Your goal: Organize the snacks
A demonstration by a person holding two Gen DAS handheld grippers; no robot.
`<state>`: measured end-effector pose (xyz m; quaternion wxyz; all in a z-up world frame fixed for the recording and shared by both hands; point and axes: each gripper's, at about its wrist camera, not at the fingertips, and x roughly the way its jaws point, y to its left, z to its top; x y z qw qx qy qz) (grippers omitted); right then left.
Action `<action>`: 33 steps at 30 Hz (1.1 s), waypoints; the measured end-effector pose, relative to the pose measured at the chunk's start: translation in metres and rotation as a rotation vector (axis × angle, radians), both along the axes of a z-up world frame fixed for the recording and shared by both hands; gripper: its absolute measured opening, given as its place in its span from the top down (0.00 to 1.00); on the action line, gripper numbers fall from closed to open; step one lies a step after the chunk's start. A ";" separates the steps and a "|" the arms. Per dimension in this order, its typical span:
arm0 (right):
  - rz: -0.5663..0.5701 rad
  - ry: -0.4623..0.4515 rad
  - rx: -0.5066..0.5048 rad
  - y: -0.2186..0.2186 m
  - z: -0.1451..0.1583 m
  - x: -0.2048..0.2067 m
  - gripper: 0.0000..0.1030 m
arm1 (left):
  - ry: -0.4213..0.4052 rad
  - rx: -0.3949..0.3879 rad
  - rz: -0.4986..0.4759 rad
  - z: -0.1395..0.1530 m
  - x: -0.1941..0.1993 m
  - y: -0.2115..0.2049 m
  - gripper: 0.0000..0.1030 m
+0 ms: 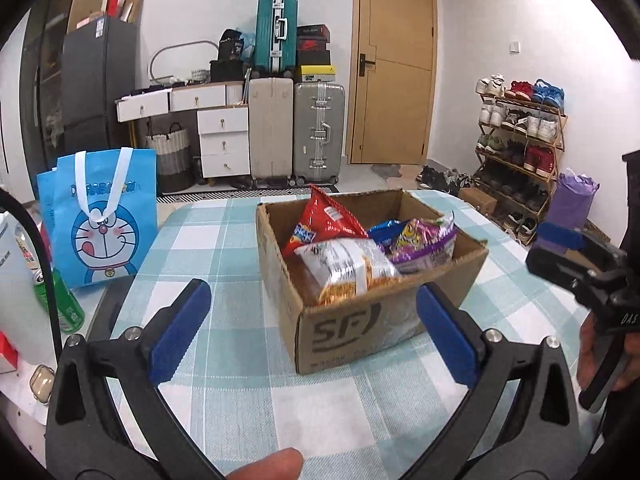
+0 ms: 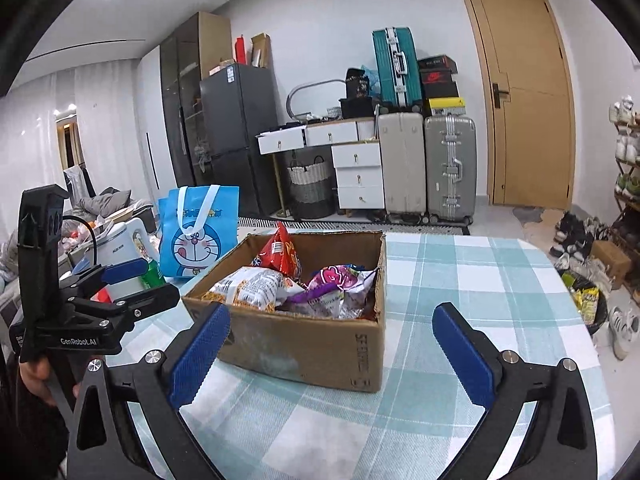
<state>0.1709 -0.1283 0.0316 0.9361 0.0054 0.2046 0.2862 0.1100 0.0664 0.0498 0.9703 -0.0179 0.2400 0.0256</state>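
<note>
A brown cardboard box (image 1: 352, 332) (image 2: 320, 356) stands on the checked tablecloth (image 1: 240, 400) (image 2: 480, 280). Inside lie several snack bags: a red one (image 1: 332, 216) (image 2: 280, 252) standing up, a white and orange one (image 1: 348, 268) (image 2: 252, 288), a purple one (image 1: 424, 240) (image 2: 340, 284) and a blue one (image 1: 384, 230). My left gripper (image 1: 314, 332) is open just short of the box, nothing between its blue pads. My right gripper (image 2: 332, 350) is open too, in front of the box's near wall, empty. Each gripper shows in the other's view at the edge.
A blue cartoon tote bag (image 1: 100, 216) (image 2: 200, 232) stands at the table's left, with a green can (image 1: 66, 304) (image 2: 154, 274) and a white appliance (image 2: 124, 252) beside it. Suitcases, drawers, a fridge, a door and a shoe rack (image 1: 520, 148) line the room behind.
</note>
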 end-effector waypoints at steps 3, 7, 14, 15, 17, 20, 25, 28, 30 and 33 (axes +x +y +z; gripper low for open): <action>-0.002 -0.023 -0.001 -0.006 -0.005 -0.014 0.00 | -0.013 0.009 -0.006 -0.011 -0.014 -0.002 0.01; 0.002 -0.046 0.008 -0.012 -0.015 -0.027 0.00 | -0.022 -0.002 -0.015 -0.023 -0.024 0.000 0.01; 0.007 -0.064 -0.006 -0.015 -0.033 -0.039 0.00 | -0.073 -0.006 0.000 -0.037 -0.039 0.003 0.01; 0.007 -0.068 -0.005 -0.016 -0.034 -0.040 0.00 | -0.075 -0.009 -0.001 -0.039 -0.041 0.003 0.01; 0.003 -0.075 -0.008 -0.017 -0.038 -0.041 0.00 | -0.080 -0.003 0.005 -0.043 -0.042 0.003 0.01; -0.005 -0.084 -0.006 -0.020 -0.042 -0.041 0.00 | -0.082 -0.002 0.008 -0.041 -0.040 0.005 0.01; -0.012 -0.097 0.018 -0.025 -0.042 -0.042 0.00 | -0.098 -0.003 0.016 -0.039 -0.041 0.006 0.01; -0.021 -0.106 0.032 -0.028 -0.042 -0.043 0.00 | -0.094 0.001 0.018 -0.040 -0.041 0.006 0.00; -0.023 -0.109 0.027 -0.028 -0.042 -0.045 0.00 | -0.094 0.003 0.016 -0.039 -0.042 0.006 0.01; -0.027 -0.118 0.007 -0.023 -0.042 -0.046 0.00 | -0.095 0.003 0.016 -0.039 -0.042 0.005 0.01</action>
